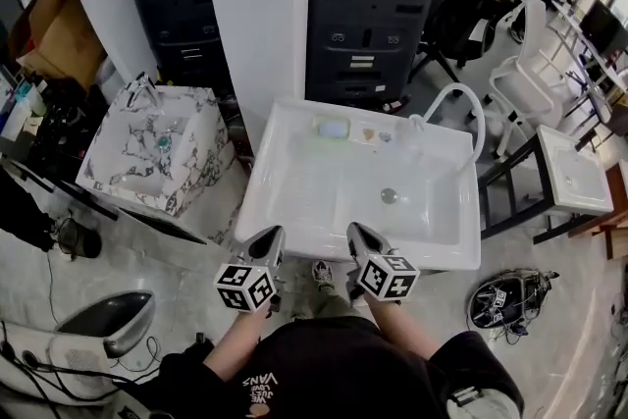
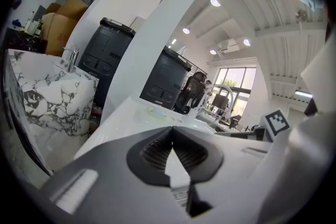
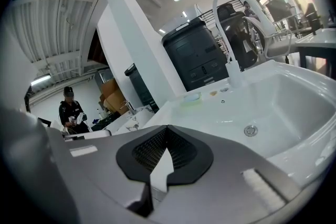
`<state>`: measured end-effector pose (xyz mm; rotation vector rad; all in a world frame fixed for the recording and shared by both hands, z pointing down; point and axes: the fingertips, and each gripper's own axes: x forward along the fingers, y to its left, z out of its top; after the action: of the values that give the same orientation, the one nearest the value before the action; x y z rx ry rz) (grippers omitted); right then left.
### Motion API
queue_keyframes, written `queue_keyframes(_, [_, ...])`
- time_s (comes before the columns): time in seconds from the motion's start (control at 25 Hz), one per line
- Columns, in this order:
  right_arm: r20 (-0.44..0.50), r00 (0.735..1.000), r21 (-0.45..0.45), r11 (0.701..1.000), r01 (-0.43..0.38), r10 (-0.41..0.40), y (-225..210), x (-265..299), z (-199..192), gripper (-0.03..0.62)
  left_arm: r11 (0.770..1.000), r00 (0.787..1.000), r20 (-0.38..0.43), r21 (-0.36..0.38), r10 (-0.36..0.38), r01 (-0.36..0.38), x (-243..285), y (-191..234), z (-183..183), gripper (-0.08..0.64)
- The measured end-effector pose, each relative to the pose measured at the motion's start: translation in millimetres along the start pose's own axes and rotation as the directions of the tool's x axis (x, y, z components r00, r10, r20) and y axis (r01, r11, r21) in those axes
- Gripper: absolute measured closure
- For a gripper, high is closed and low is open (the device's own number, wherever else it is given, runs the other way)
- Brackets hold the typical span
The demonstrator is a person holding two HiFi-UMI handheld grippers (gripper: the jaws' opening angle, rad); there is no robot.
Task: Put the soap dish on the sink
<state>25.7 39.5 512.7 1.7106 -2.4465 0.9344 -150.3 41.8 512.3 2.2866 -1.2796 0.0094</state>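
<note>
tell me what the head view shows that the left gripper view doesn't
Only the head view: the drain at the bottom of the basin, and the person's forearms behind the grippers.
Only the left gripper view: the ceiling lights and a bright window at the far end of the room.
Both: the white sink with the soap dish on its back ledge, the marble washbasin beside it, and the black cabinets behind.

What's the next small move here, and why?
Probably just ease both away and stop: the soap dish already sits on the back ledge of the sink, and the left gripper and right gripper are shut, empty, near its front rim.
</note>
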Motion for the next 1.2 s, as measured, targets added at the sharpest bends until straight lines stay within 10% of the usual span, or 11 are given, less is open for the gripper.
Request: queue_keyframes(1.2, [-0.005,1.000,-0.056,0.998,-0.020,0.020,16,-20,-4,0.591,1.000,1.000,0.010,-0.012,0.024,-0.024,-37,-12,-18,0.508])
